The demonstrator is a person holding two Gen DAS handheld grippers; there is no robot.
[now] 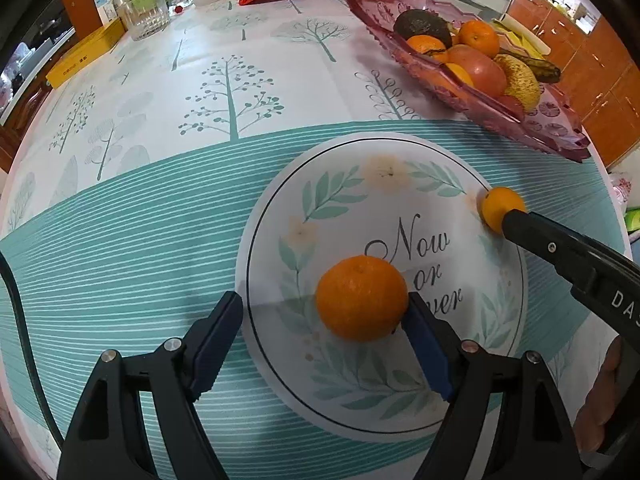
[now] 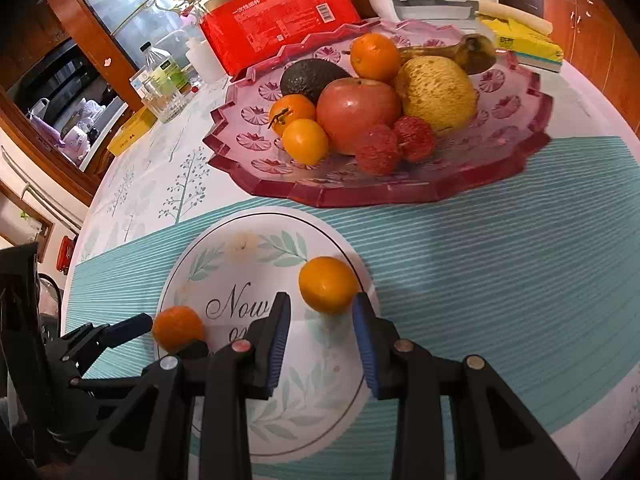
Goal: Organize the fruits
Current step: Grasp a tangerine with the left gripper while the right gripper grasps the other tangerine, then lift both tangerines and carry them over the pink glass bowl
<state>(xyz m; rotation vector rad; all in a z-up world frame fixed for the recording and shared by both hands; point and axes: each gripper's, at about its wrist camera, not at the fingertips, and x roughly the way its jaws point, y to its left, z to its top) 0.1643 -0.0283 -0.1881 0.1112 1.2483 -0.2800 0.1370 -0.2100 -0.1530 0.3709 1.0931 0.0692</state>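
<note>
A white leaf-print plate (image 1: 276,216) (image 2: 188,264) lies on the teal striped cloth. On it sits a large mandarin (image 1: 362,298) (image 2: 178,328) between the wide jaws of my left gripper (image 1: 322,312). The mandarin rests against the right pad, and the left pad stands clear of it. A smaller orange (image 2: 328,284) (image 1: 502,206) lies at the plate's rim, just at the tips of my right gripper (image 2: 322,308). Those jaws stand a little apart, with a gap showing on the left side of the fruit. Both grippers point steeply down, close over the plate.
Behind the plate, a pink glass fruit tray (image 2: 360,192) (image 1: 552,136) holds an apple, an avocado, mandarins, a yellow fruit, a banana and lychees. Further back stand a red packet (image 2: 276,20), a glass jar (image 1: 146,4) and a yellow box (image 1: 84,56). A hand (image 1: 604,392) shows at right.
</note>
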